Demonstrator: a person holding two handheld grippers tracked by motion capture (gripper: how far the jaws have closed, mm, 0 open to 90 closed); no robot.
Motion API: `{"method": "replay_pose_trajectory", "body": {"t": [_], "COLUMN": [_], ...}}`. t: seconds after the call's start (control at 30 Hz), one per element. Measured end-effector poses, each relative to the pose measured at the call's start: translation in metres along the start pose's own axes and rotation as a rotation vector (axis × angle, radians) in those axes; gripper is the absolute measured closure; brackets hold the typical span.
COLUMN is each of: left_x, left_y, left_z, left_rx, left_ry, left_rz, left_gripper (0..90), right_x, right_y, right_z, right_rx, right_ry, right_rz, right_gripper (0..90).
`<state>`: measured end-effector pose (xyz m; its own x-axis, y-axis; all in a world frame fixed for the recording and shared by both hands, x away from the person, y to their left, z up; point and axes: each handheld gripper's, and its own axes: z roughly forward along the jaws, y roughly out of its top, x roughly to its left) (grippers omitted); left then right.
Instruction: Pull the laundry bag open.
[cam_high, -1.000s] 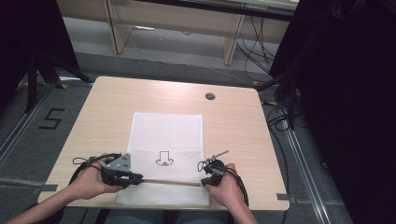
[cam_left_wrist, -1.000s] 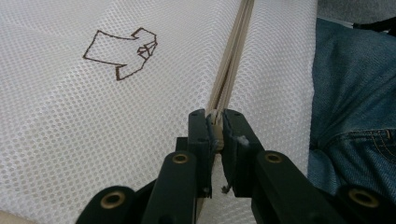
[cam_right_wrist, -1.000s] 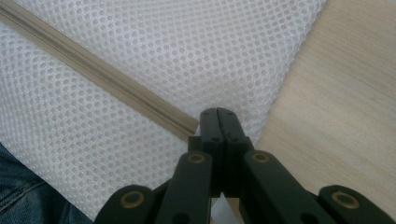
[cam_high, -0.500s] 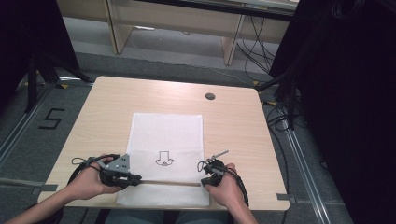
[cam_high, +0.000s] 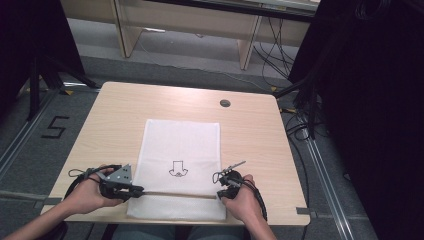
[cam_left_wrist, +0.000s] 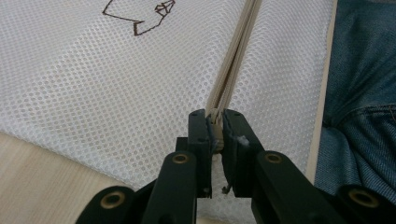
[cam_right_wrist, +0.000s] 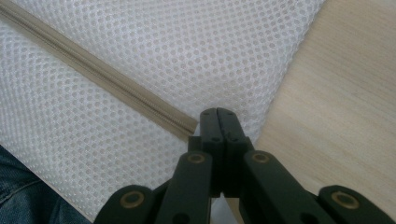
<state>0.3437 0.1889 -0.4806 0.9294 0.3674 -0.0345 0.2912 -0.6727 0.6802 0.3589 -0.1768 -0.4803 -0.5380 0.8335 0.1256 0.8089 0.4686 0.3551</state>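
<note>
A white mesh bag (cam_high: 180, 140) with a small dark line drawing (cam_high: 177, 169) lies flat on the wooden table (cam_high: 120, 110), near its front edge. A beige zipper (cam_high: 175, 194) runs across the bag's near end. At the zipper's left end, my left gripper (cam_high: 141, 190) is shut on the zipper pull; in the left gripper view it (cam_left_wrist: 217, 128) pinches the pull while the zipper (cam_left_wrist: 233, 60) stretches away over the mesh (cam_left_wrist: 93, 84). My right gripper (cam_high: 219, 193) sits at the bag's right edge. Its jaws (cam_right_wrist: 218, 114) are pressed together beside the zipper's end (cam_right_wrist: 184, 128); whether mesh is pinched I cannot tell.
A round cable hole (cam_high: 225, 103) sits near the table's far right corner. Bare wood (cam_right_wrist: 336, 102) lies right of the bag. The person's jeans (cam_left_wrist: 364, 70) are just past the front edge. Desk legs and cables stand on the floor behind.
</note>
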Motion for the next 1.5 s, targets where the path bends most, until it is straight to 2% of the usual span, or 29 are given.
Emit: {"method": "replay_pose_trajectory", "body": {"t": [0.03, 0.07, 0.1, 0.13, 0.27, 0.3, 0.33, 0.4, 0.47, 0.57, 0.63, 0.8, 0.83, 1.03, 1.1, 1.13, 1.27, 1.33, 1.37, 1.4, 1.47, 1.5], "left_x": [0.0, 0.0, 0.0, 0.0, 0.001, 0.0, 0.001, 0.001, 0.001, 0.002, 0.002, 0.002, 0.003, 0.002, 0.003, 0.003, 0.003, 0.003, 0.004, 0.005, 0.006, 0.006], "left_y": [0.0, -0.001, -0.001, -0.001, -0.001, -0.002, -0.002, -0.002, -0.002, -0.003, -0.003, -0.003, -0.003, -0.003, -0.004, -0.004, -0.004, -0.003, -0.004, -0.006, -0.01, -0.012], "left_z": [0.0, 0.0, 0.0, 0.0, 0.0, 0.001, 0.0, -0.001, -0.001, -0.001, -0.002, -0.002, -0.002, -0.002, -0.002, -0.002, -0.003, -0.003, -0.004, -0.004, -0.007, -0.009], "left_rx": [-0.001, -0.011, -0.011, -0.01, -0.008, -0.016, -0.006, -0.008, -0.019, -0.029, -0.03, -0.022, -0.016, -0.022, -0.021, -0.018, -0.022, -0.005, 0.044, 0.067, 0.025, -0.003], "left_ry": [-0.002, -0.005, -0.005, -0.004, -0.01, -0.012, -0.012, -0.013, -0.023, -0.032, -0.035, -0.038, -0.05, -0.044, -0.051, -0.044, -0.049, -0.04, -0.007, 0.018, -0.029, -0.036], "left_rz": [-0.006, -0.017, -0.017, -0.018, -0.019, -0.028, -0.015, -0.016, -0.032, -0.045, -0.044, -0.033, -0.029, -0.027, -0.033, -0.031, -0.037, -0.031, 0.016, 0.024, -0.027, -0.052], "left_gripper": [81.9, 82.0, 81.9, 81.9, 81.9, 82.0, 81.9, 81.9, 81.9, 81.9, 82.0, 82.0, 82.0, 82.0, 82.0, 82.0, 82.0, 82.0, 82.1, 82.1, 82.1, 82.0], "right_x": [0.0, 0.002, 0.002, -0.001, -0.002, -0.001, -0.001, -0.001, -0.003, -0.001, -0.002, -0.001, -0.002, -0.001, 0.001, -0.001, 0.0, -0.001, -0.001, -0.001, 0.0, 0.0], "right_y": [0.0, 0.0, 0.0, 0.0, 0.0, -0.001, -0.001, -0.001, 0.0, -0.001, 0.0, 0.0, 0.0, 0.0, -0.001, 0.0, 0.0, 0.0, 0.0, 0.0, 0.0, 0.0], "right_z": [0.0, -0.001, -0.001, 0.0, 0.0, 0.0, 0.0, 0.0, 0.001, 0.0, 0.0, 0.0, 0.0, 0.0, 0.0, 0.0, 0.0, 0.0, 0.0, 0.0, 0.0, 0.0], "right_rx": [0.002, 0.009, 0.009, -0.001, -0.006, -0.004, -0.003, -0.002, -0.01, -0.004, -0.007, -0.002, -0.003, -0.001, 0.004, -0.001, 0.001, 0.0, 0.001, 0.001, 0.005, 0.005], "right_ry": [0.005, 0.017, 0.017, 0.007, 0.012, 0.01, 0.009, 0.01, 0.014, 0.009, 0.012, 0.009, 0.01, 0.009, 0.017, 0.009, 0.011, 0.011, 0.012, 0.011, -0.001, -0.002], "right_rz": [-0.001, 0.026, 0.026, 0.002, -0.008, -0.001, 0.0, 0.004, -0.026, -0.001, -0.011, 0.002, -0.001, -0.001, 0.021, -0.003, -0.006, -0.005, -0.007, -0.006, -0.007, -0.004], "right_gripper": [90.0, 90.0, 90.0, 90.0, 90.0, 90.0, 90.0, 90.0, 90.0, 90.0, 90.0, 90.0, 90.0, 90.0, 90.0, 90.0, 90.0, 90.0, 90.0, 90.0, 90.0, 90.0]}}
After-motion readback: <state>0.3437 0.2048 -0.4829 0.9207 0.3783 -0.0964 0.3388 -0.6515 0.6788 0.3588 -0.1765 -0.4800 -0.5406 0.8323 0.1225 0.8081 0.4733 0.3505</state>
